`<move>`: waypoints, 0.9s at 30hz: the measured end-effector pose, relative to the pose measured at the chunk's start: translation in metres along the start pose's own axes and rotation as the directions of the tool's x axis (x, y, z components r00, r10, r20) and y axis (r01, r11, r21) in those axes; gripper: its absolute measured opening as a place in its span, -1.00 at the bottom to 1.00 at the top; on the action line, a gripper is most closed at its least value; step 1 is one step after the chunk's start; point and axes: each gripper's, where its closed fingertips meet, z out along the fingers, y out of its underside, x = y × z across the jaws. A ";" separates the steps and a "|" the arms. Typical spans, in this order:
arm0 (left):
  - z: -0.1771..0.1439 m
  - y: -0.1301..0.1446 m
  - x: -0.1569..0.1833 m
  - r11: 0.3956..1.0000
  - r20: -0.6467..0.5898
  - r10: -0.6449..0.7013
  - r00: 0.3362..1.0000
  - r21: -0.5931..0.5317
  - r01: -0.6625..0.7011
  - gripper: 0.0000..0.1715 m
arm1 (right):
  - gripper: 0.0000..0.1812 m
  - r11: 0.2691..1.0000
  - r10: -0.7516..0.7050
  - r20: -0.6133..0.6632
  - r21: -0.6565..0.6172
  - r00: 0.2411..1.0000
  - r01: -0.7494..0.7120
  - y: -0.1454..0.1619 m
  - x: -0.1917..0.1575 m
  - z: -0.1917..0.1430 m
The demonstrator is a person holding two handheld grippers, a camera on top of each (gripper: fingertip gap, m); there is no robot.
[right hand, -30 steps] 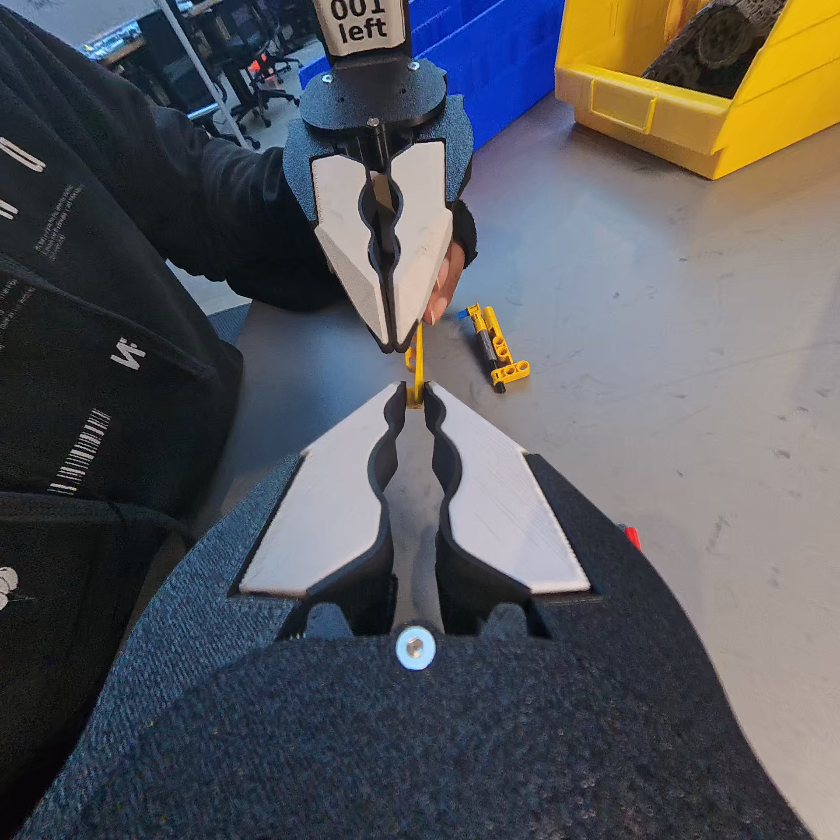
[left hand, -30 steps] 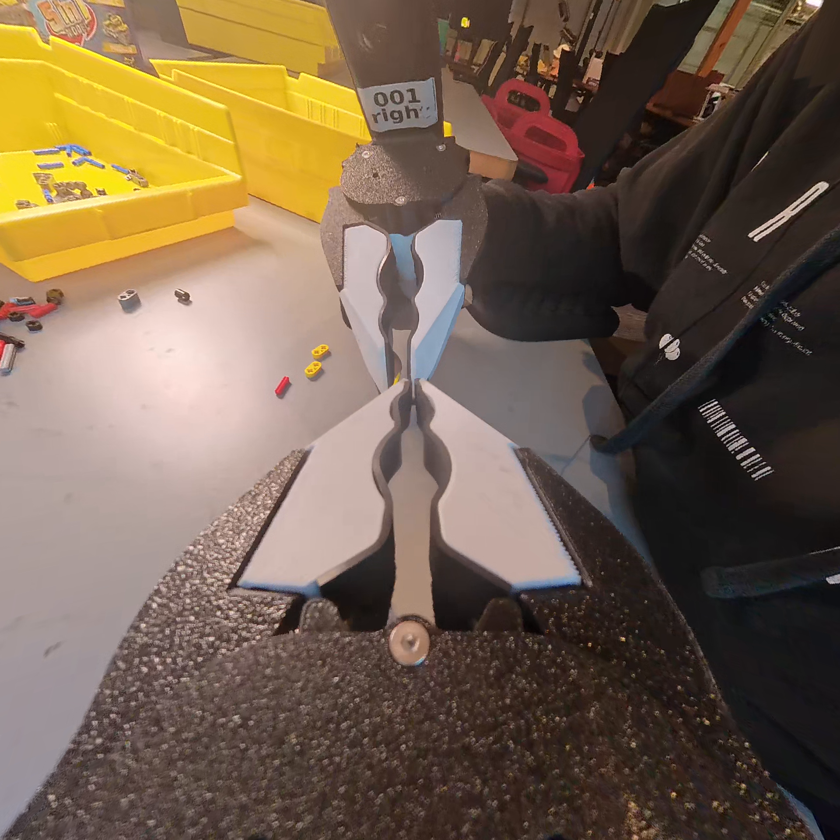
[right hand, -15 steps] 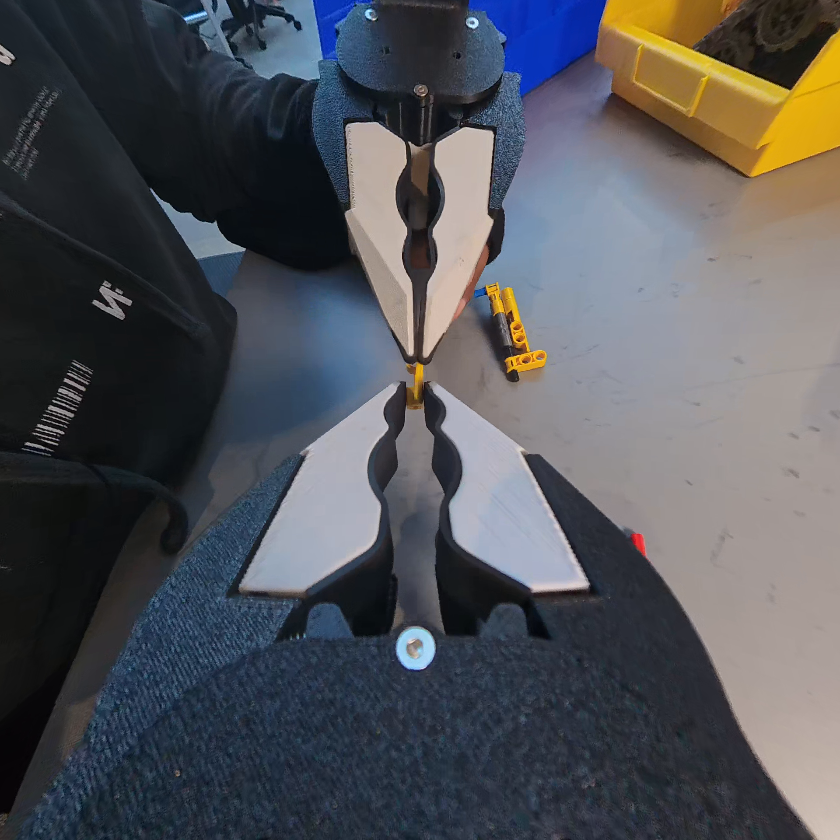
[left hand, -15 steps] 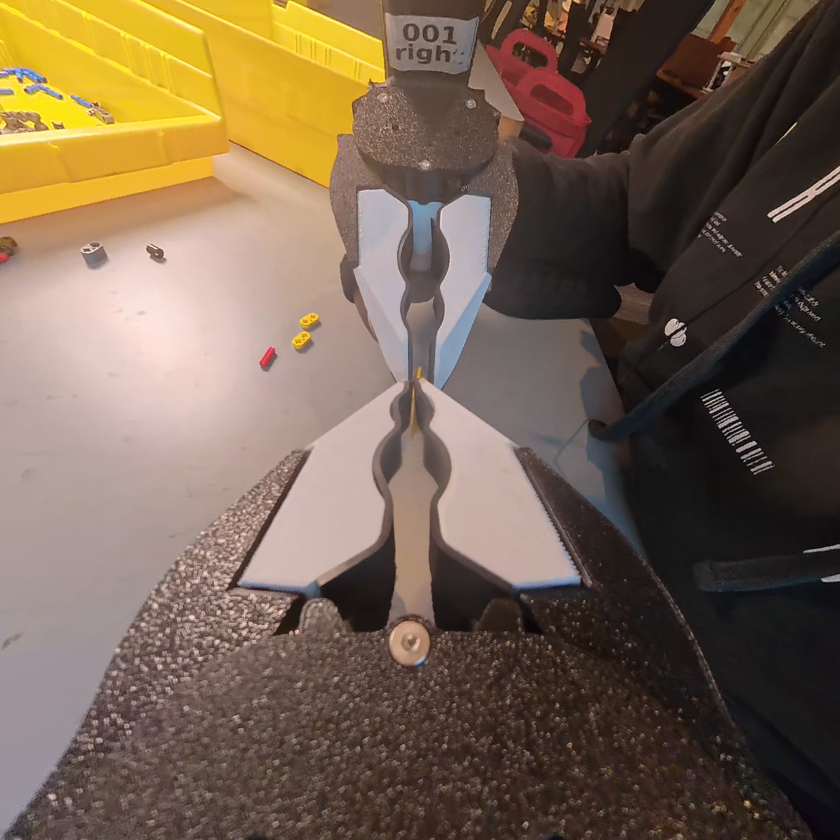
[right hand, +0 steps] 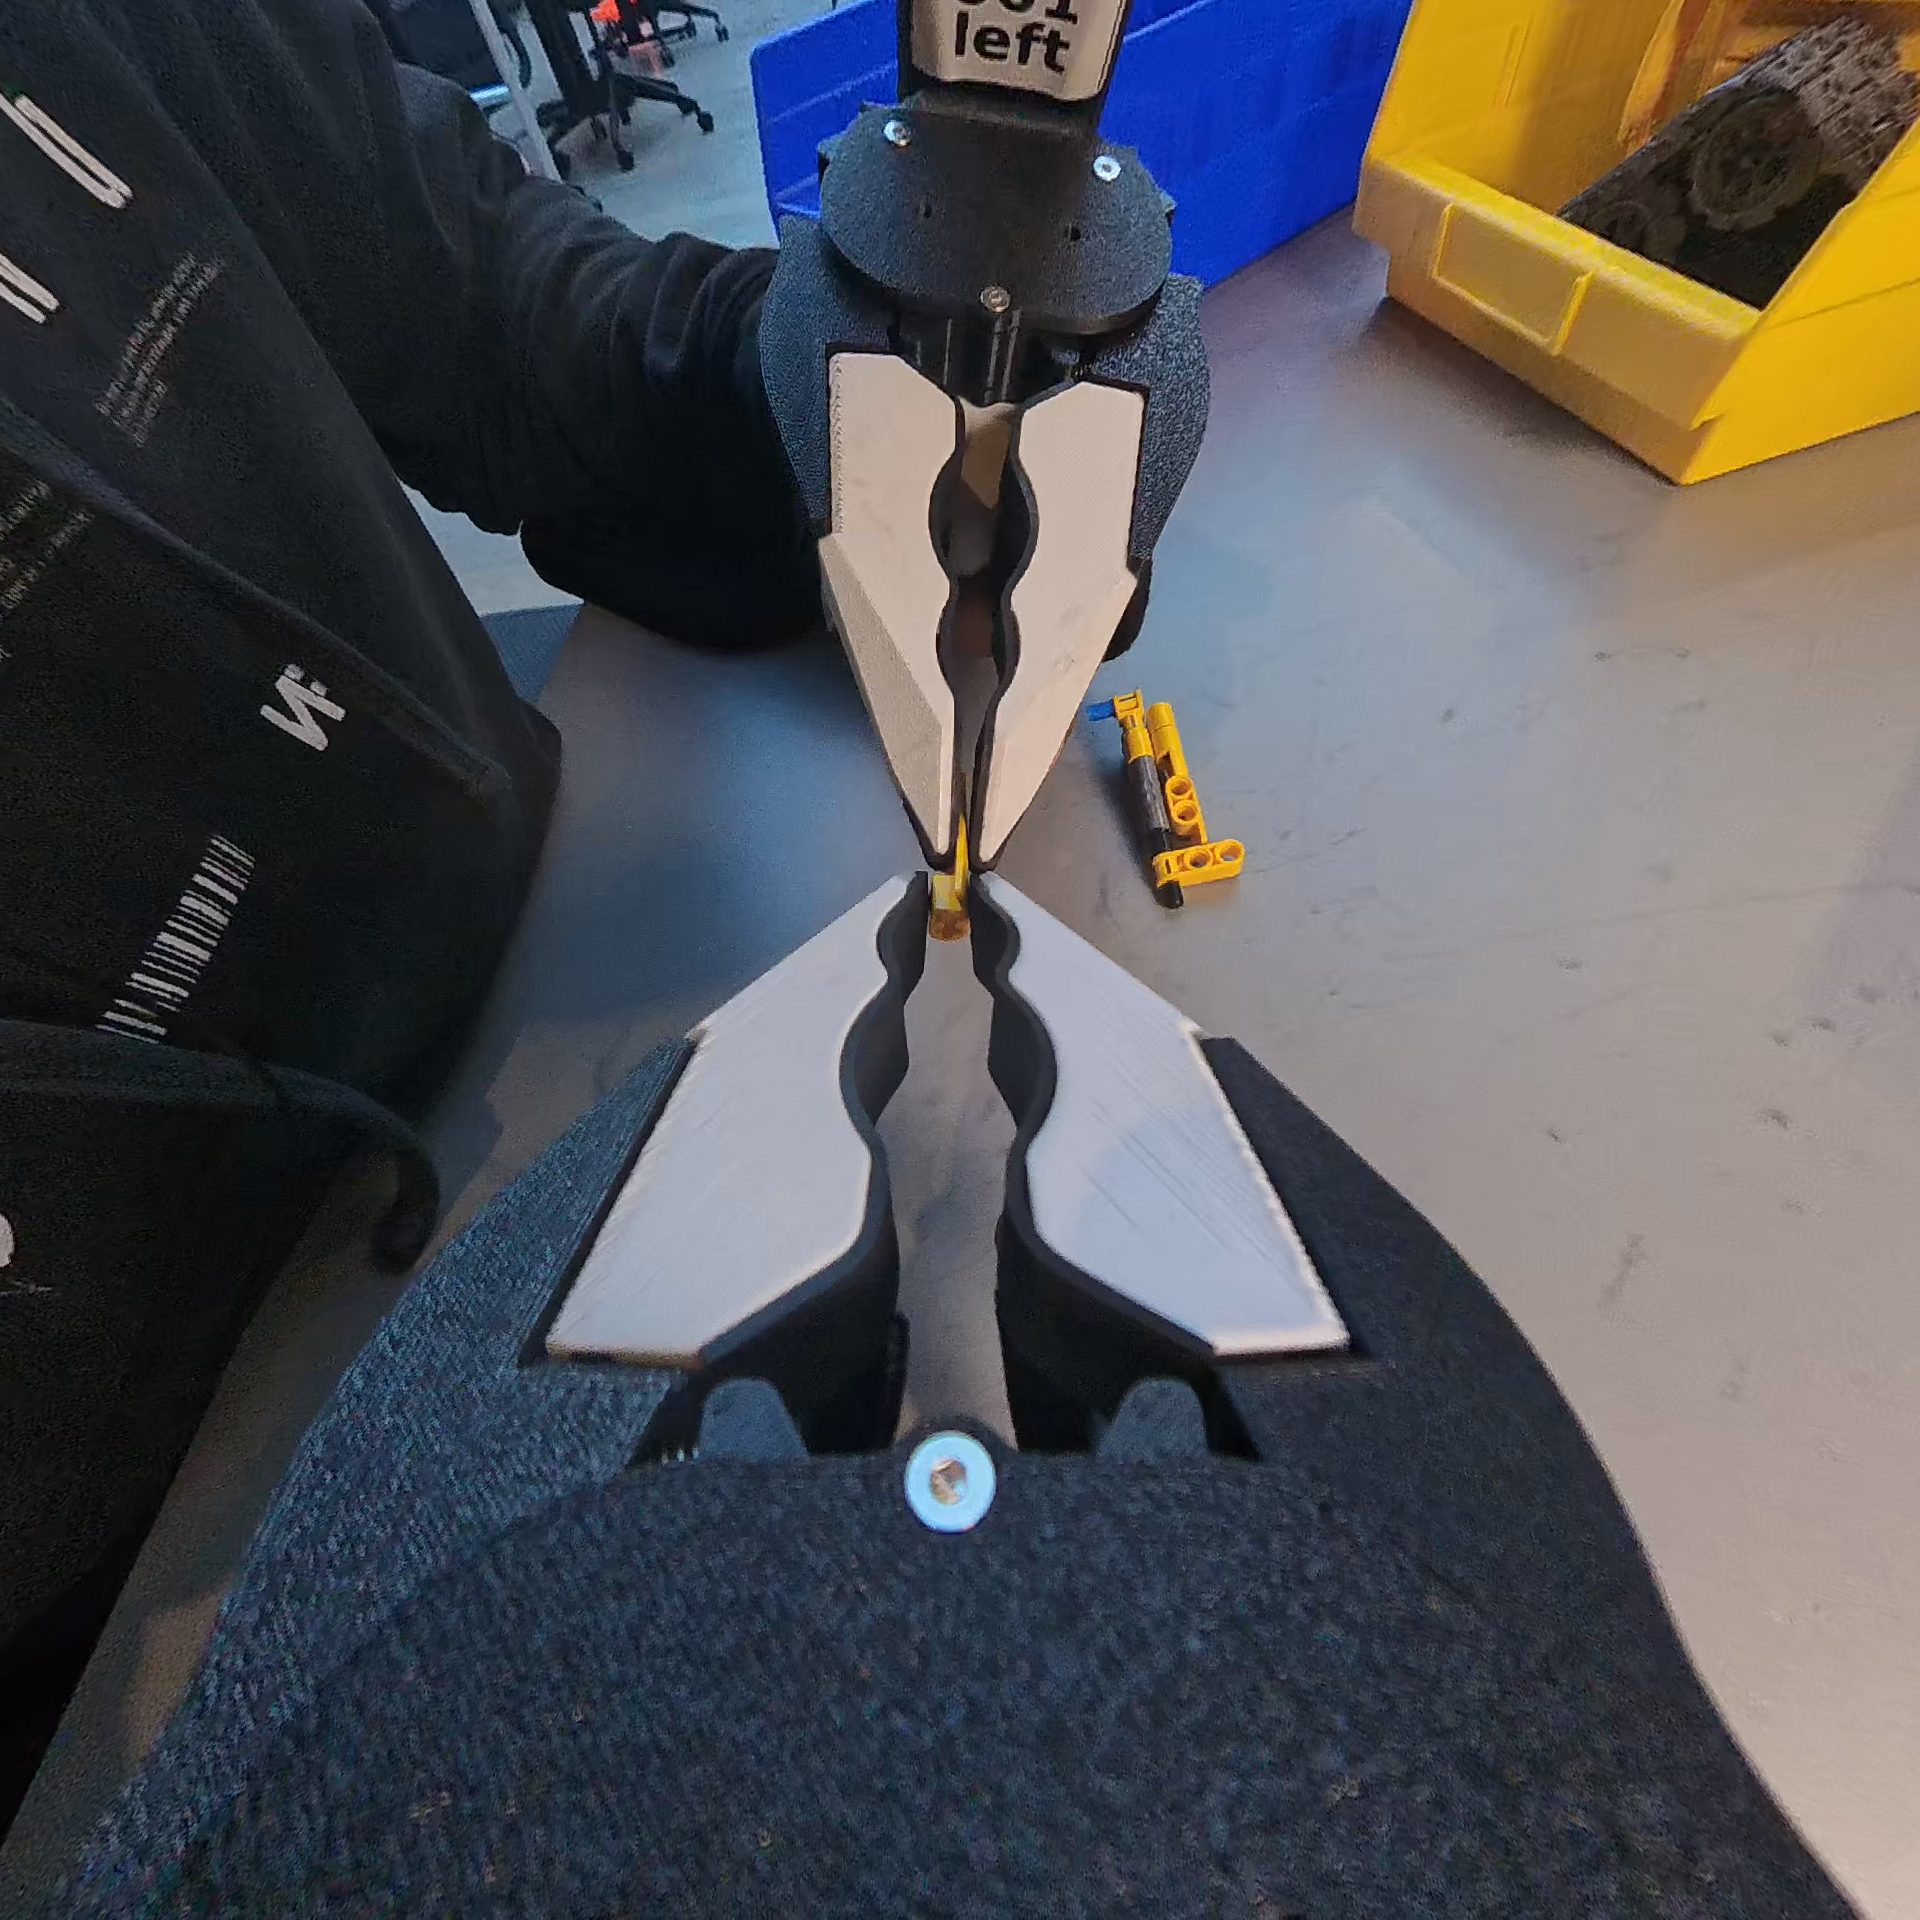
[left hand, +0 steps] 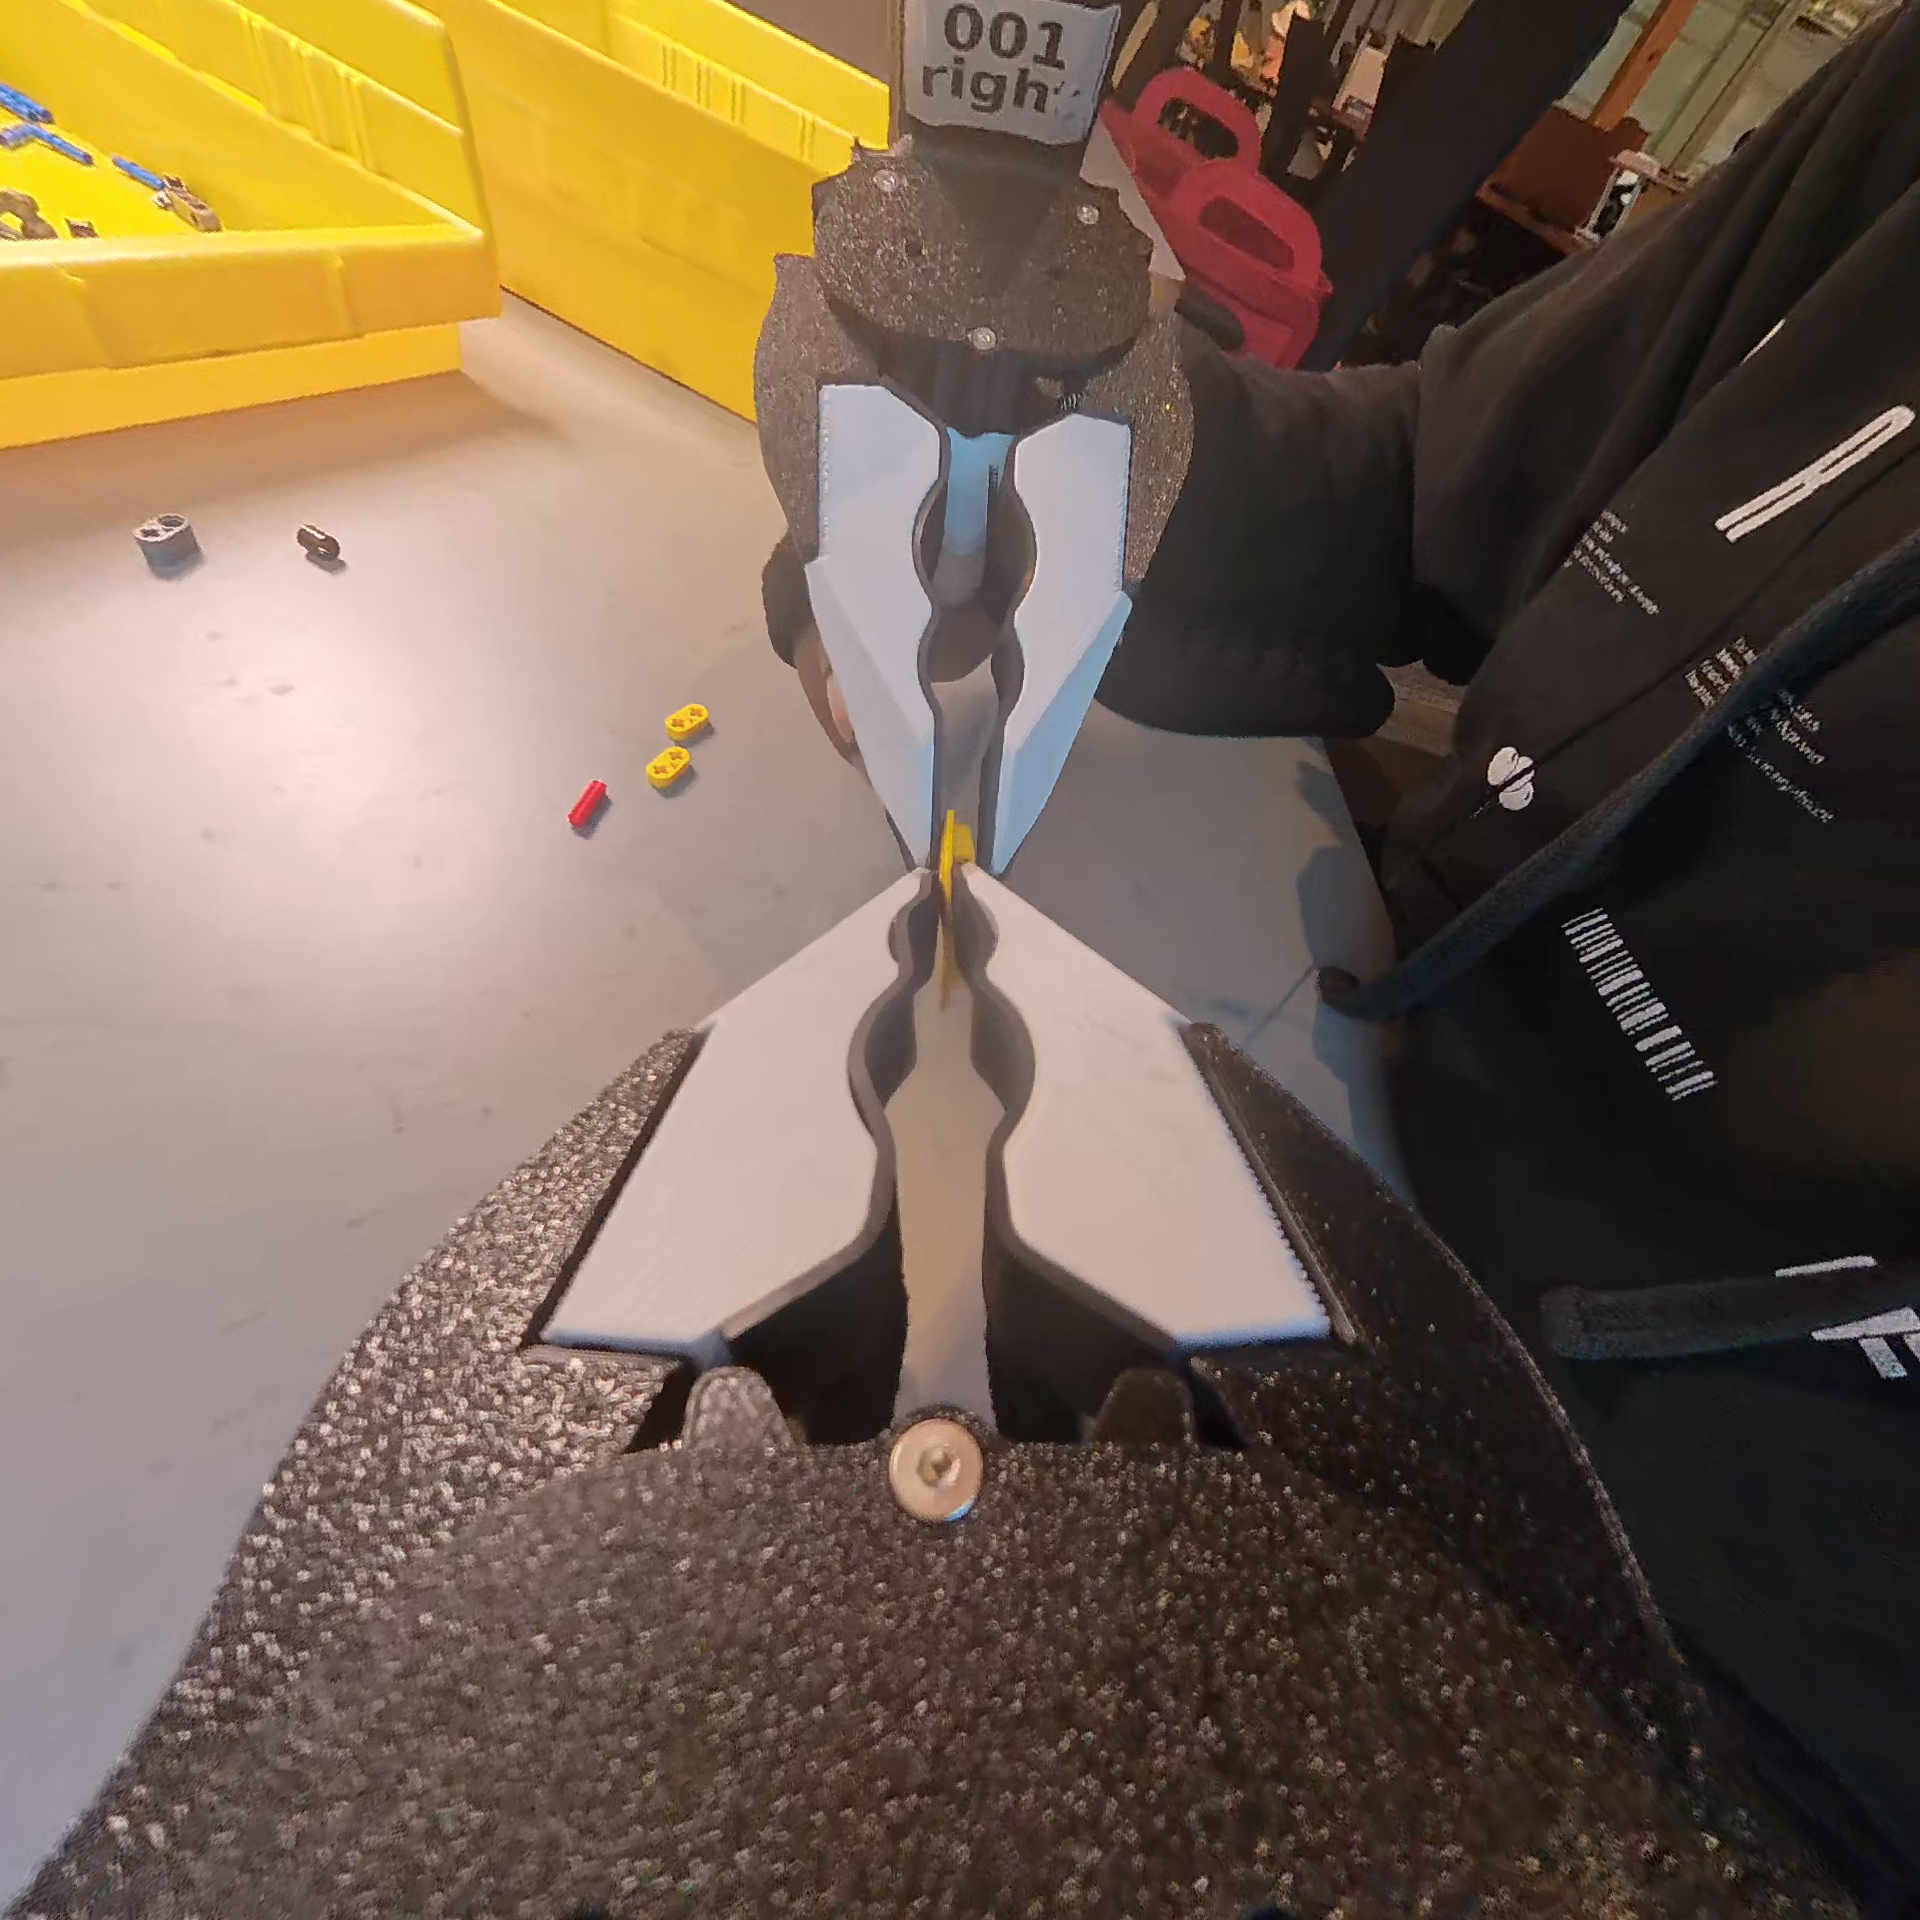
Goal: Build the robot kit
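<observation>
Your left gripper [left hand: 940, 878] has its fingertips pinched in tight on a thin yellow piece [left hand: 948, 914], seen edge-on, so it's basically a sliver running back between the pads. Your right gripper [right hand: 948, 883] is tip to tip with it and closed down narrow on the same yellow piece [right hand: 945, 904] from the other end, with a chunkier yellow end sitting right between its tips. So you've got both claws clamped on one small part, held up above the grey table [left hand: 312, 987], noses almost touching. From the left wrist view the right gripper [left hand: 961, 847] comes down from the top with its pale blue-grey fingers nearly together; from the right wrist view the left gripper [right hand: 966, 847] does the same thing.

Just past the left gripper on the table lies a little yellow and black assembly [right hand: 1174, 800] with a bit of blue at its far end, near but not touching anything you're holding. On the other side, two small yellow links [left hand: 677, 743] sit beside each other with a red pin [left hand: 587, 803] next to them, and farther out a grey connector [left hand: 166, 538] and a small dark pin [left hand: 320, 540].

Yellow bins [left hand: 260, 301] line the back edge in the left view, one holding blue and dark bits. The right view has a blue bin [right hand: 1226, 125] and a yellow bin [right hand: 1558, 312] holding something black and tread-like. Your black sleeves and hoodie [left hand: 1662, 727] fill the side of both views.
</observation>
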 end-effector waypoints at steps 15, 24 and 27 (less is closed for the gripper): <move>-0.016 -0.022 -0.014 0.980 0.008 -0.116 0.993 0.163 0.113 -0.99 | -0.90 0.992 -0.047 -0.126 0.107 0.991 0.060 -0.018 0.018 -0.012; -0.015 -0.026 -0.013 0.962 -0.030 -0.180 0.983 0.204 0.182 -0.99 | -0.90 0.982 -0.134 -0.197 0.103 0.971 0.157 -0.023 0.020 -0.007; -0.014 -0.025 -0.013 0.963 -0.033 -0.185 0.982 0.196 0.188 -0.99 | -0.90 0.983 -0.128 -0.187 0.106 0.974 0.150 -0.021 0.019 -0.007</move>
